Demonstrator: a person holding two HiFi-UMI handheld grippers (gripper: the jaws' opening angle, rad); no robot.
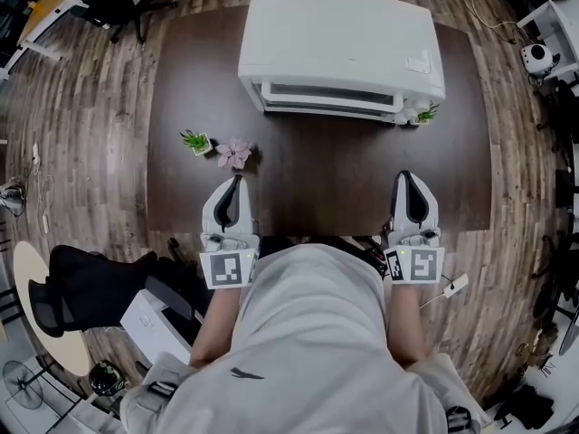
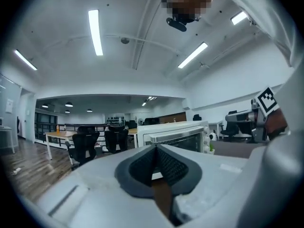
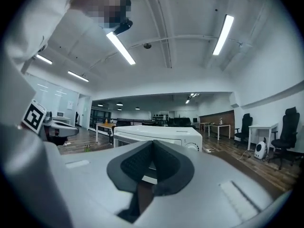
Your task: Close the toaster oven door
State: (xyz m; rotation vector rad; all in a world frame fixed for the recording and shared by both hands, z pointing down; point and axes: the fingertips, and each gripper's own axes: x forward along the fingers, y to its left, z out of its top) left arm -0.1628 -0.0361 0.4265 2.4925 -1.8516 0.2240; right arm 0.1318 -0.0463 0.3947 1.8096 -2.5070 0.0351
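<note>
left hand-held gripper (image 1: 239,180), right hand-held gripper (image 1: 404,176): closed, empty

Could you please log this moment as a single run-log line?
left hand-held gripper: shut, empty | right hand-held gripper: shut, empty | toaster oven: untouched, across table

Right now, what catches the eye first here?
A big white toaster oven sits at the far edge of the dark table. The left gripper and right gripper are shut and empty at the near edge. A pink flower and small plant sit beyond the left one.
</note>
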